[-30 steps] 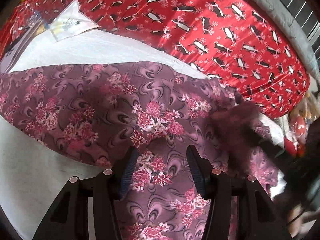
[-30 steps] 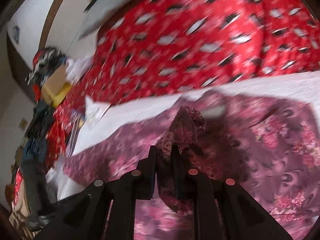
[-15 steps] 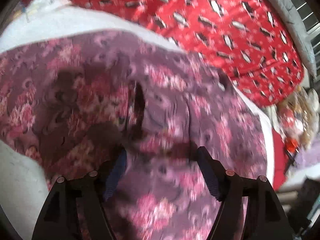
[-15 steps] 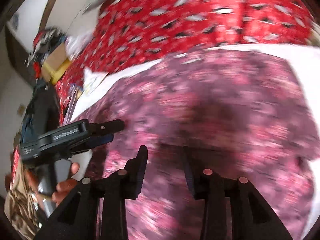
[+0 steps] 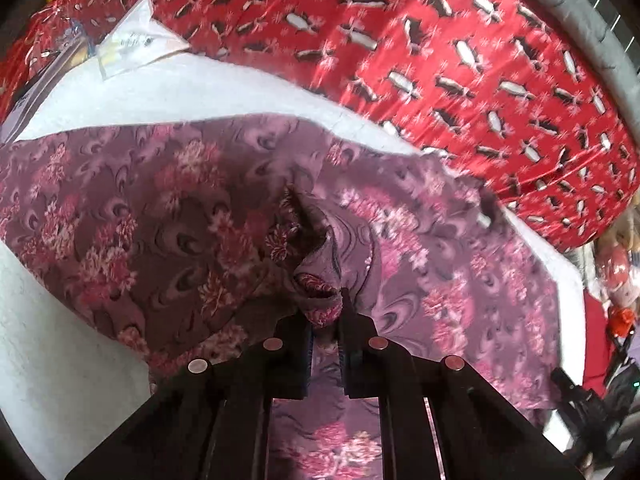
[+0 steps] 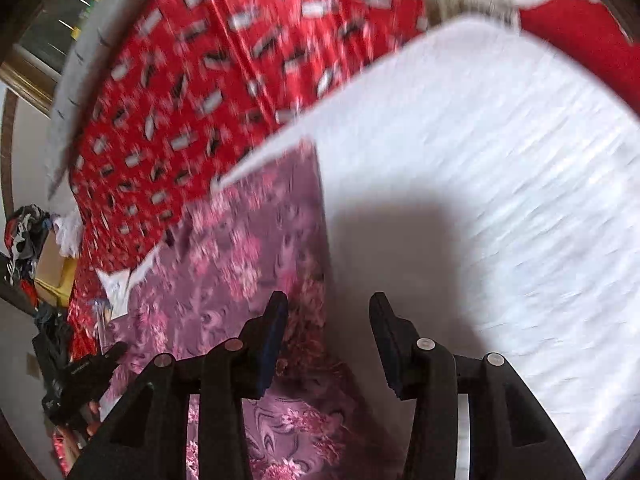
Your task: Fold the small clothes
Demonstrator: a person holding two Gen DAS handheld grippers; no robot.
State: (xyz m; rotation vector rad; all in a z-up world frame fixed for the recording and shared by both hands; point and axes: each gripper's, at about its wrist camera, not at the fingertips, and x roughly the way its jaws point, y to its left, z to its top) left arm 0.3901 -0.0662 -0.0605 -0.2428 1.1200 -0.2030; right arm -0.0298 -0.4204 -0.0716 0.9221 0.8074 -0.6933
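Floral cloth (image 5: 120, 208) lies long-axis across white sheet (image 5: 200, 92), seemingly flat.

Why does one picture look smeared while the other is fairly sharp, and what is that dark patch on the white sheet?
Right wrist view: motion blur streaks the red blanket and white sheet; the dark patch looks like a shadow, probably the gripper's. Left wrist view: mostly sharp on the floral cloth, softer toward its right side; fisheye bending curves the edges in both.

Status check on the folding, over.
Left gripper just closed, pinching a fold of the floral garment. Right gripper open, empty, at its edge. Nothing blocking.
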